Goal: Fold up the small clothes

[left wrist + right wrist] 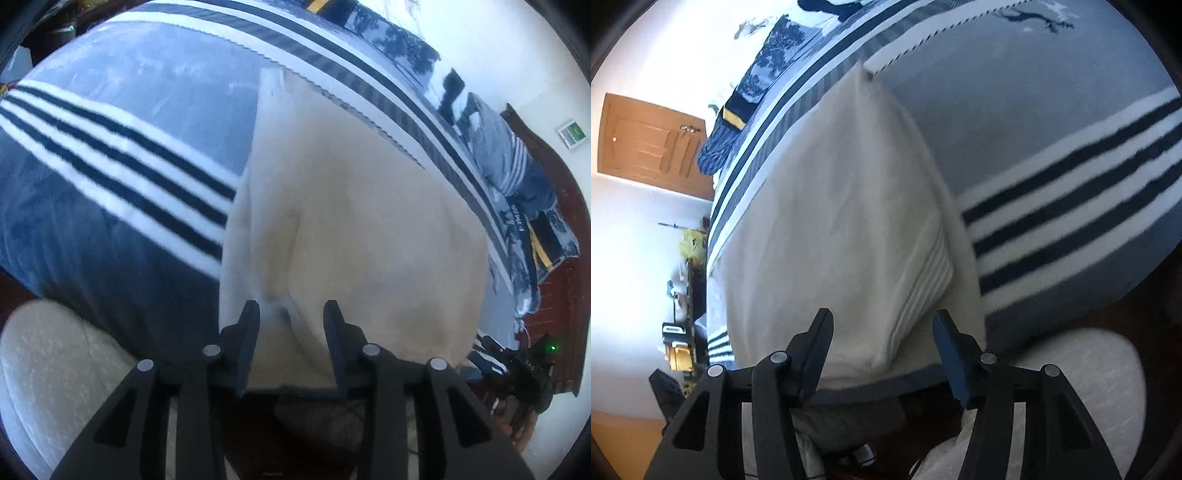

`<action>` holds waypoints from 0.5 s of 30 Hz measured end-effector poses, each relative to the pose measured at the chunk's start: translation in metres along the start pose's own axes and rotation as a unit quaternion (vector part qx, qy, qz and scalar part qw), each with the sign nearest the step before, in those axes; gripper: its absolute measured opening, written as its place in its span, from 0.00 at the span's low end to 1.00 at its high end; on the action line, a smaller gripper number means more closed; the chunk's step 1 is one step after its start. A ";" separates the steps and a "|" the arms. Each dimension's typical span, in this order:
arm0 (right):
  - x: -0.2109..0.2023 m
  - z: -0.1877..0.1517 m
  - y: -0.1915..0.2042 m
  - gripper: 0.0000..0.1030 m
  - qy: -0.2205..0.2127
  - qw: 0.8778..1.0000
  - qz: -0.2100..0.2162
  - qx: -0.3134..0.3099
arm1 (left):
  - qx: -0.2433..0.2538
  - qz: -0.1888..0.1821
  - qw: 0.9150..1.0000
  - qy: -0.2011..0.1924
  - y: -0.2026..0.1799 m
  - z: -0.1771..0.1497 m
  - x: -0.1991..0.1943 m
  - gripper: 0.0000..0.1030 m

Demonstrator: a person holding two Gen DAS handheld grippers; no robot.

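**newbie_folder:** Fingers first, since they fill the bottom of your left view: your left gripper [291,314] has its two prongs spread apart, with a pinched ridge of the cream garment [351,206] poking up between them. Is that a grab or not?

**lint_trap:** Looks released to me. The prongs straddle the wrinkle, but there's a gap on both sides, so nothing is clamped. The garment lies flat on the blue striped blanket [110,177], near edge right at the bed's edge under your gripper, far corner pointing up toward the white band.

**newbie_folder:** How's it going to behave?

**lint_trap:** My guess is soft, light and floppy, with a fleecy knit look. It'll sag the second you lift it and could drag on that fuzzy blanket. Take a hem or corner, not the middle wrinkle, or you'll get a bunch instead of a fold.

**newbie_folder:** And the right view?

**lint_trap:** Your right gripper [882,325] is wide open too, holding nothing, and it's hovering over the near corner of the garment [831,206]. The ribbed cuff [923,280] sits between the prongs, and it's thicker, so that's a decent bite.

**newbie_folder:** Room?

**lint_trap:** Bedroom. You've got a wooden door [653,136] on the left with pale walls and cluttered stuff by the wall. The bed is squishy, so press lightly.
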State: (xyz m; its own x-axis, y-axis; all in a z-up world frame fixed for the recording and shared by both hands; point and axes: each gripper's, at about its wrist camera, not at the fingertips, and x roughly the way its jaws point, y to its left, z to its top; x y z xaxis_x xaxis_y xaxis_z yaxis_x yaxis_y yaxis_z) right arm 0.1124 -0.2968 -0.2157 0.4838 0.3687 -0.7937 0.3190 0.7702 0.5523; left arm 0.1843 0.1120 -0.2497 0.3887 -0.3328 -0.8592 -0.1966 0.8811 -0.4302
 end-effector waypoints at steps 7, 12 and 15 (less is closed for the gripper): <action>0.021 0.016 -0.006 0.08 0.021 0.999 -0.032 0.027 | -0.003 0.018 0.999 0.030 0.003 0.020 0.030 0.14; 0.007 0.006 0.006 0.04 0.012 0.999 -0.044 0.011 | -0.017 -0.008 1.000 0.001 0.012 0.014 0.010 0.06; 0.021 0.005 0.002 0.04 0.027 0.996 -0.088 -0.005 | -0.004 0.027 1.000 0.013 0.014 0.004 0.024 0.12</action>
State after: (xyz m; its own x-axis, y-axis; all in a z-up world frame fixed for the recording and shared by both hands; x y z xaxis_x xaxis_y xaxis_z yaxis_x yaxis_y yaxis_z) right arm 0.1271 -0.2899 -0.2298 0.3777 0.2549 -0.8901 0.3859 0.8305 0.4016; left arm 0.1947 0.1181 -0.2752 0.3539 -0.2939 -0.8879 -0.2230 0.8955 -0.3852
